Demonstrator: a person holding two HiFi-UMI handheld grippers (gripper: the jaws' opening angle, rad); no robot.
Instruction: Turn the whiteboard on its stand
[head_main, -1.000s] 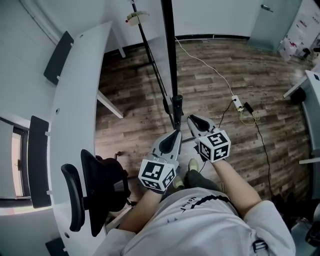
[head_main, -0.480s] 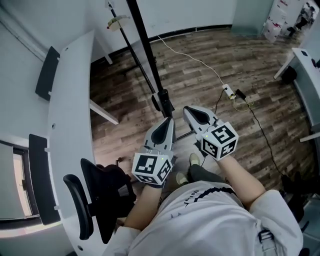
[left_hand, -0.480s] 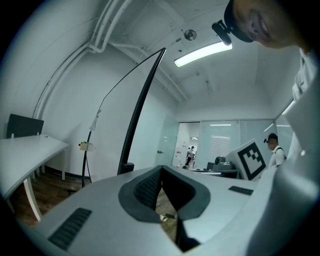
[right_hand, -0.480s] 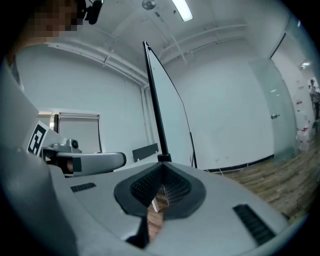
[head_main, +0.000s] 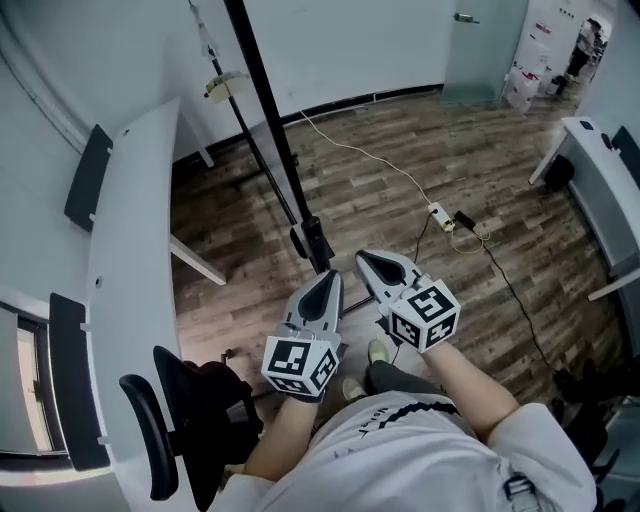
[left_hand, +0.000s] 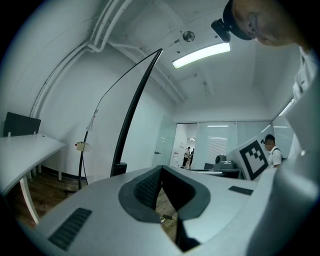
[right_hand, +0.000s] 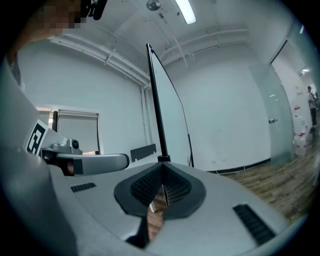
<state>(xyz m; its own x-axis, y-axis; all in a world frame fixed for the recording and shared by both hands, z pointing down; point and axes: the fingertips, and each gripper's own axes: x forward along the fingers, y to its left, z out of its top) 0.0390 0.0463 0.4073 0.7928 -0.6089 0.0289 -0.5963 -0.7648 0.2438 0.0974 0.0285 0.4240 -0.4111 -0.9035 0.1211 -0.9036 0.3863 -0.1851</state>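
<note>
The whiteboard (head_main: 268, 125) is standing edge-on to the person, showing in the head view as a thin dark bar running from 12 o'clock down toward the centre, where a black pivot fitting (head_main: 313, 238) is sitting on its frame. Neither tool is gripping it: the left gripper (head_main: 333, 274) and the right gripper (head_main: 361, 255) are hovering side by side just at 6 o'clock of that fitting, both with jaws pressed fully together and nothing between them. Judging by this, no turning is happening now. Whether the board is already sitting in its turned position or is waiting for a push cannot be told. The right gripper view is adding what the head view is missing: the board's white face (right_hand: 175, 115) is opening to 3 o'clock of its dark edge, so the panel is angled slightly toward that side. The left gripper view is showing only the edge (left_hand: 131, 115) as a bowed black line at 10 o'clock, with the closed jaw tips (left_hand: 161, 167) below it and a desk (left_hand: 25, 150) at 9 o'clock.
</note>
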